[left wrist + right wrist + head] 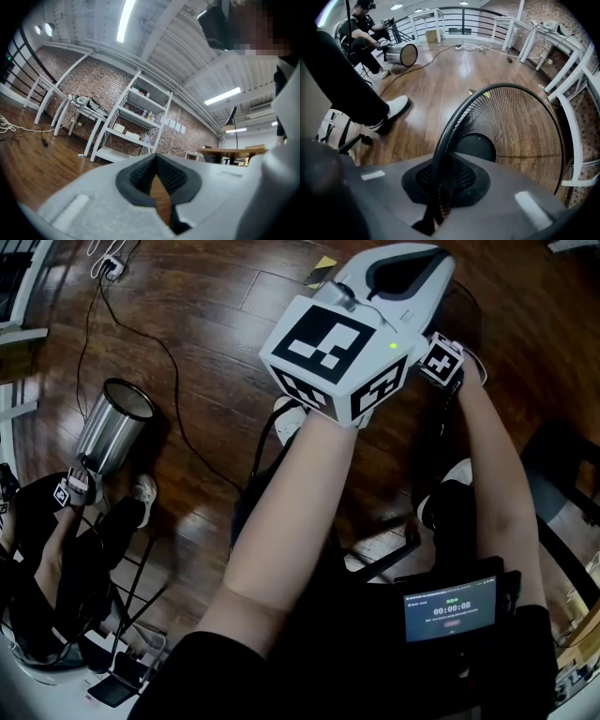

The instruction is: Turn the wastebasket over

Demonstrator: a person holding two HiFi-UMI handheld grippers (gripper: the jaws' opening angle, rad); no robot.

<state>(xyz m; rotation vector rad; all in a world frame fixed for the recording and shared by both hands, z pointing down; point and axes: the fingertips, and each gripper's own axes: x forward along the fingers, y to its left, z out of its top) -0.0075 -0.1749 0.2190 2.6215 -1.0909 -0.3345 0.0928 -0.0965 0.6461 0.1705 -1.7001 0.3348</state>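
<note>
Pinching the wastebasket (525, 131) by its rim (449, 129), the right gripper (440, 185) should grip firmly while rolling it over; the left gripper (157, 171), pressed together, holds nothing.

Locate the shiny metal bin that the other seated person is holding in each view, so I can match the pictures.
Head view: the metal bin is at mid-left, tilted, open end up.
Left gripper view: not in it.
Right gripper view: upper left, on its side, open end facing right.
Shared landmark: the seated person holding it, over the wood floor.
</note>
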